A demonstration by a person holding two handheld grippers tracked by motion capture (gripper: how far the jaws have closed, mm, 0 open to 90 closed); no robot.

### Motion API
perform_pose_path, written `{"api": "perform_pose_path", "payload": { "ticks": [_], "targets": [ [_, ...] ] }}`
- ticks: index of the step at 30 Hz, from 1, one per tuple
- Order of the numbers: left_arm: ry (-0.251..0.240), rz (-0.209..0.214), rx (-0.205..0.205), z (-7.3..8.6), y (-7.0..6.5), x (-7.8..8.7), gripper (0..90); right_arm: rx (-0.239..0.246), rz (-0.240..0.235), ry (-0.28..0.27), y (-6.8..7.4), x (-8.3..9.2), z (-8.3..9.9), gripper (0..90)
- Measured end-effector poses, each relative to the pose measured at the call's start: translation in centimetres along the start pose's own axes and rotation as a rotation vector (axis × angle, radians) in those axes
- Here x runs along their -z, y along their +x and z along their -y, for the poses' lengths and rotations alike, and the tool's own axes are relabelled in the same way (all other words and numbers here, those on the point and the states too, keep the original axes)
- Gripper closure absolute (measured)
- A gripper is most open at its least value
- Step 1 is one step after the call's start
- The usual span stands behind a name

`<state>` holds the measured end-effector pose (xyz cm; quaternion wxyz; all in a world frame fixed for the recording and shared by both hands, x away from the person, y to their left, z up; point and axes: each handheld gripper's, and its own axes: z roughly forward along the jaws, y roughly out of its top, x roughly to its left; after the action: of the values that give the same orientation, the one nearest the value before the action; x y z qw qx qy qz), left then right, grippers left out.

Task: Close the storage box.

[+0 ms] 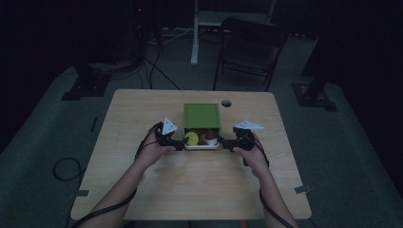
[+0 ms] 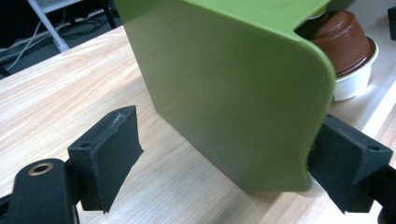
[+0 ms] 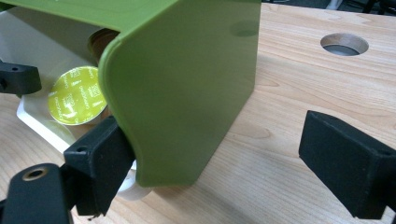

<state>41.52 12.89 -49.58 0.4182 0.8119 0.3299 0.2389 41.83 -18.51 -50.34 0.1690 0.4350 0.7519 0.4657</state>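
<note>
Left claw [image 1: 177,144] and right claw [image 1: 227,143] face inward, jaws spread.

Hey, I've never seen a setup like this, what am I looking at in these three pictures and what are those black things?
A person sits at a wooden table with a hand-held left gripper and right gripper, each with two black fingers. One picture is taken from above; the other two come from cameras riding on the grippers.

On the table is a white tray with a green lid slid partly back, showing coffee capsules, one with a yellow-green top, one brown.

In the left gripper view, one of the fingers sits at the lid's corner, the other stands apart. The right gripper looks the same on its side. Neither seems to clamp anything yet.
</note>
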Motion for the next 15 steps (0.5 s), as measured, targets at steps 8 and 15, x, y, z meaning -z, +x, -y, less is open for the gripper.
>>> {"api": "perform_pose_path", "payload": {
  "ticks": [8, 15],
  "targets": [
    [0.003, -0.013, 0.001, -0.10, -0.07, -0.34, 15.0, -0.009, 0.009, -0.008, 0.03, -0.11, 0.04, 10.8],
    [-0.004, -0.020, 0.014, -0.15, -0.22, -0.37, 15.1, -0.010, 0.018, -0.017, 0.21, -0.03, 0.07, 10.9]
  ]
}}
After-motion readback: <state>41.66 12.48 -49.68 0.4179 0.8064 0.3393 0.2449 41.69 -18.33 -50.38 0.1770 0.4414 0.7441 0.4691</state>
